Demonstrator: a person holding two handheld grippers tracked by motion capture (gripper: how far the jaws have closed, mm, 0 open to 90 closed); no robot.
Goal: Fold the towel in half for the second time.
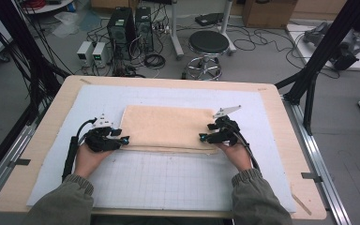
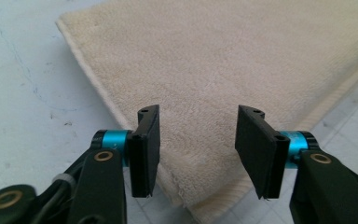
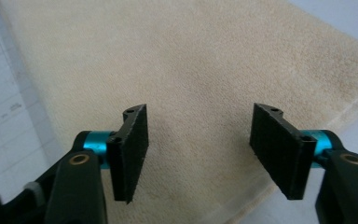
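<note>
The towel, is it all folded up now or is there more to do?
Partly done, it seems: the towel lies flat on the white mat, already doubled, with layered edges along its near side. Now the left gripper and right gripper sit open at its near corners, holding nothing. Probably another fold is left.
</note>
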